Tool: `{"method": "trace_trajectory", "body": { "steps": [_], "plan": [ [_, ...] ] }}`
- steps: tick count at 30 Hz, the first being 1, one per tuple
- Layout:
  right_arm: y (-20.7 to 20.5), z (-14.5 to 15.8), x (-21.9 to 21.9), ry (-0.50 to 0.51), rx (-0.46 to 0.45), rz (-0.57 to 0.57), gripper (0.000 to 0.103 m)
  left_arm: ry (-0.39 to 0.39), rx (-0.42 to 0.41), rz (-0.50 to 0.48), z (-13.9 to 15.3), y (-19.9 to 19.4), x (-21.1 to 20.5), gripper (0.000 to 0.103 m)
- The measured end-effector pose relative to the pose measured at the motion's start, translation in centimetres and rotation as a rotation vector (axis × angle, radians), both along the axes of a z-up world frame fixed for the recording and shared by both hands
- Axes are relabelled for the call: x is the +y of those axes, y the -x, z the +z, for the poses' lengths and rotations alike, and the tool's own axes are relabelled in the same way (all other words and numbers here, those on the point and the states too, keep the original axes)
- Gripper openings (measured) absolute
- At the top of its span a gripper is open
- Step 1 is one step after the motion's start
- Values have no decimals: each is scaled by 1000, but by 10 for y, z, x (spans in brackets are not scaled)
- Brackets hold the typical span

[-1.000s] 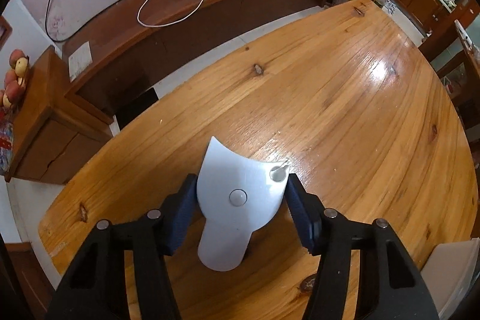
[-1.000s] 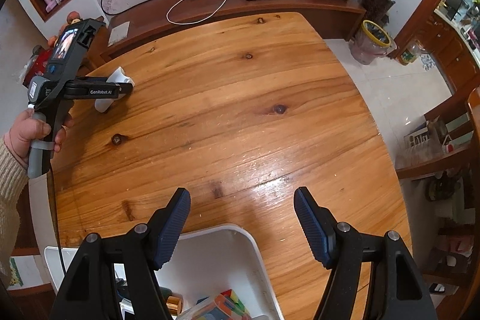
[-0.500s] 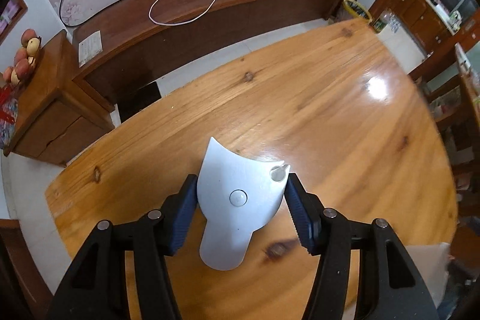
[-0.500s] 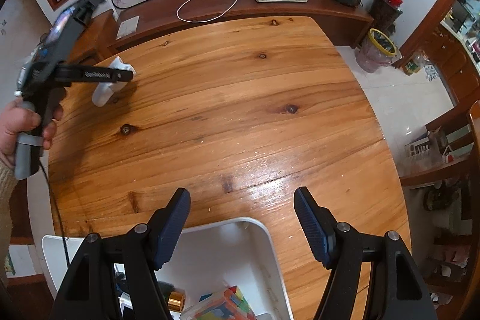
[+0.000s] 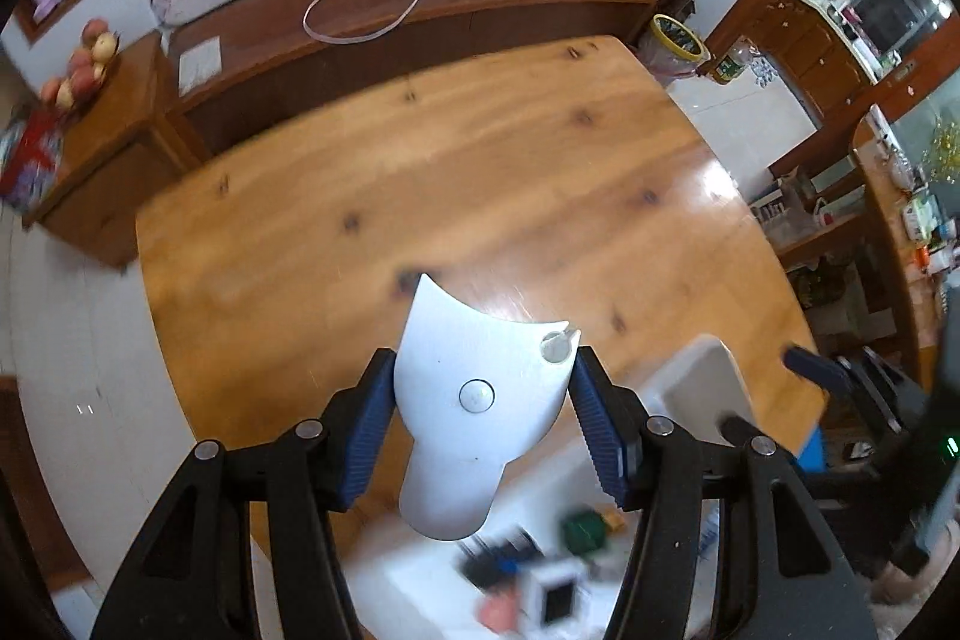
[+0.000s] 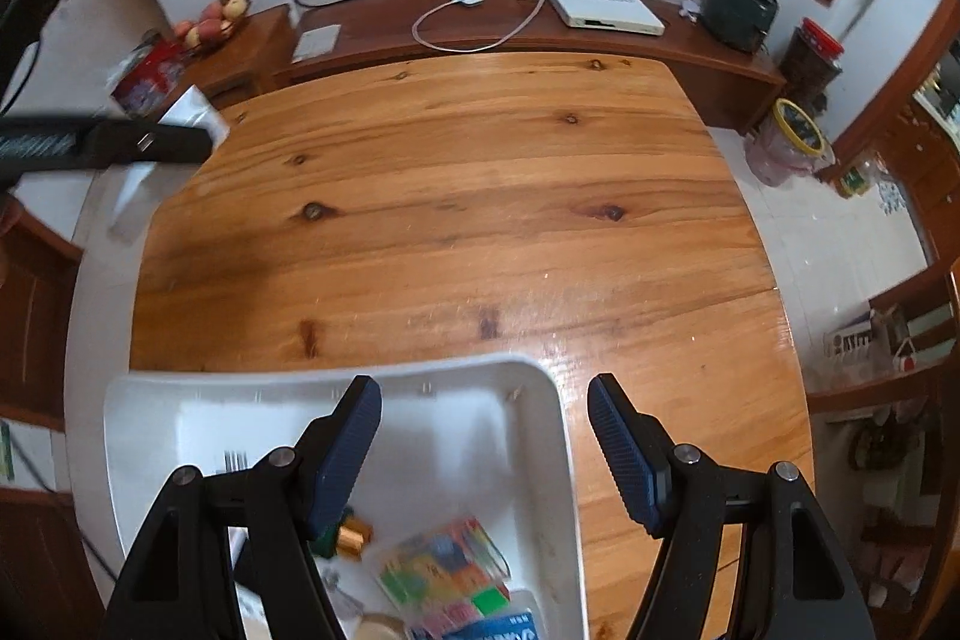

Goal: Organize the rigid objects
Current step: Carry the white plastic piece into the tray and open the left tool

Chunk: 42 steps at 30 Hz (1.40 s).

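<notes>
Left wrist view: left gripper (image 5: pixel 480 418) clamped on white plastic piece (image 5: pixel 474 400), carried in air over white bin (image 5: pixel 702 376) at 5 o'clock, wooden table (image 5: pixel 480 172) beyond toward 12. Right wrist view: right gripper (image 6: pixel 483 442) spread wide, holding nothing, bin rim (image 6: pixel 336 373) below, table beyond. Risk: blurred, fast swing; letting go off-centre could bounce piece off rim onto table.

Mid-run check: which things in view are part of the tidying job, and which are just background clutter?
Job items:
- left gripper, shut on the white flat plastic piece
- white bin holding the colourful blocks
- right gripper, open over the bin's right edge

Lying about:
- white set-top box
- charger cable
- fruit
- dark speaker
</notes>
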State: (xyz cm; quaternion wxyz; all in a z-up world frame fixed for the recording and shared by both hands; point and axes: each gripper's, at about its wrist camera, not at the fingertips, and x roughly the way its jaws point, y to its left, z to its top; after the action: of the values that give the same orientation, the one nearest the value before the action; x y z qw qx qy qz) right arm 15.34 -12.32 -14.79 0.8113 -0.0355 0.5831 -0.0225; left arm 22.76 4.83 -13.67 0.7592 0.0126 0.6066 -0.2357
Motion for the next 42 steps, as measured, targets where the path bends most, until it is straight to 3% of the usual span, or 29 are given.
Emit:
{"method": "trace_trajectory", "body": {
  "steps": [6,13,22,28,36,39,42],
  "plan": [
    [36,0,-16,1,6,80,72,37,48,86,0,69,-7,62],
    [72,-5,-31,25,-9,161,72,28,85,216,-26,119,-12,62],
    [109,-16,-26,75,-8,276,72,61,179,300,-77,164,-30,62],
    [123,-24,-22,93,9,328,72,79,188,320,-97,172,-39,62],
    [132,-21,-18,103,3,367,72,48,178,323,-91,182,-45,63],
    [132,-15,-19,97,-6,369,72,25,138,315,-76,186,-47,73],
    [132,-7,-19,88,-24,373,72,8,94,313,-58,190,-48,74]
  ]
}}
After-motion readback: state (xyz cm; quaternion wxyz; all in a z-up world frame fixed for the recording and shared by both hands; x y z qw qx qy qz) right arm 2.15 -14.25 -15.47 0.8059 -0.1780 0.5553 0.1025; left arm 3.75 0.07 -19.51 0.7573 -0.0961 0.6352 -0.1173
